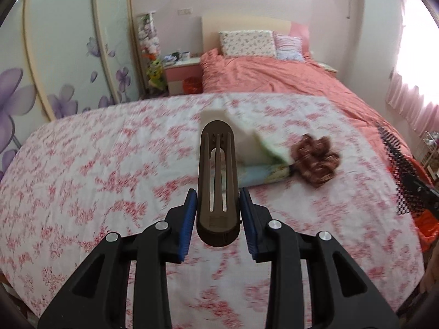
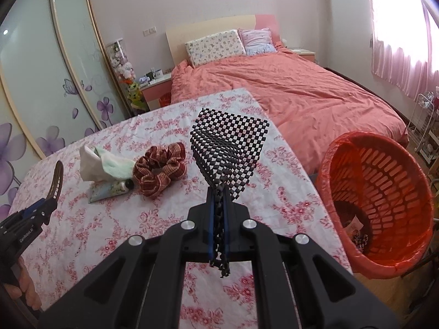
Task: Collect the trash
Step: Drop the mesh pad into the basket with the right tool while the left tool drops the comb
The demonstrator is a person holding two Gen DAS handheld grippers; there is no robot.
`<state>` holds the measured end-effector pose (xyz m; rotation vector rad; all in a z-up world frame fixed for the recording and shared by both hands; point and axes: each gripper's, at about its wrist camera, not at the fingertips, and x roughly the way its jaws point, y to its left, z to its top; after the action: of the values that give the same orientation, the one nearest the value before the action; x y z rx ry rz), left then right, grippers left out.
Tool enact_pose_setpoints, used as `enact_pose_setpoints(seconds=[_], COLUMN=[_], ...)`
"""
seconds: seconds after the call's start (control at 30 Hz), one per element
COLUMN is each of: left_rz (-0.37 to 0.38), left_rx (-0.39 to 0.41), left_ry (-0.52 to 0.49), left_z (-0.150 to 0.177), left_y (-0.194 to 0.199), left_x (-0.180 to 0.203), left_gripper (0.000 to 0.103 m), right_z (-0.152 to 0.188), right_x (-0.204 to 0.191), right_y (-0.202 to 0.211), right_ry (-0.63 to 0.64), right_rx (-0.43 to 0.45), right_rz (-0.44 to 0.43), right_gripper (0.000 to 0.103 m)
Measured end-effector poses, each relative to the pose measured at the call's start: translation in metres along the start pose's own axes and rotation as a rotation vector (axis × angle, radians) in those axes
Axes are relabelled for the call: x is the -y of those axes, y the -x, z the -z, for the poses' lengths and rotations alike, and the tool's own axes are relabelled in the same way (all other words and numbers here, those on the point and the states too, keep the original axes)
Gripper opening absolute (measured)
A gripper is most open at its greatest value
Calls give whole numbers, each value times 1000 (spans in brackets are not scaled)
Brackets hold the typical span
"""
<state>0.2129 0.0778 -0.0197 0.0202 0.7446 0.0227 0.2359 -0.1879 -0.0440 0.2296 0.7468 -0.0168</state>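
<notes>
At the far left of the right wrist view, the left gripper (image 2: 45, 205) was closed on a curved brown hair clip (image 2: 57, 176), its blue pads pressing the clip's sides and holding it above the floral worktop (image 2: 96, 233). White lettering on that gripper's body looked like "GenRobot.AI", though it was small and hard to make out. Further right, a crumpled white tissue (image 2: 89, 161), a pale green cloth (image 2: 116, 168), a small printed tube (image 2: 109, 192) and a red checked scrunchie (image 2: 159, 171) lay touching one another on the worktop. In the middle, the right gripper (image 2: 218, 216) was closed tight on a bunched black-and-white mesh mat (image 2: 229, 145). At the far right stood an orange basket (image 2: 384, 192), lined with a red bag and already holding a few scraps. By my judgement the collecting was partway done: two things were lifted but not yet dropped in, and the small pile remained.
</notes>
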Motion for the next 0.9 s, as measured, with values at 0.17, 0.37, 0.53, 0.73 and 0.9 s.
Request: enact_pose_setpoints(seconds=[0.17,0.37,0.53,0.73,0.9], left_rz=[57,138,211,292,351], left_rx=[40,87,110,125,123], left_ry=[-29,-88,-136,-188,-235], left_z=[-13,-23,-29,-31,-30], left_y=[19,39,50,56,55], left_x=[28,74,115,157,193], left_gripper=[33,33,33,33,33], right_z=[-3,-3,-3,1,4], right_x=[13,34,58,91,123], right_y=[23,50,71,92,103], right_ry=[-14,-34,-62,-106,-154], right_rx=[40,88,122,157,176], right_rz=[1,20,41,77,114], right_gripper=[6,6,6,6,6])
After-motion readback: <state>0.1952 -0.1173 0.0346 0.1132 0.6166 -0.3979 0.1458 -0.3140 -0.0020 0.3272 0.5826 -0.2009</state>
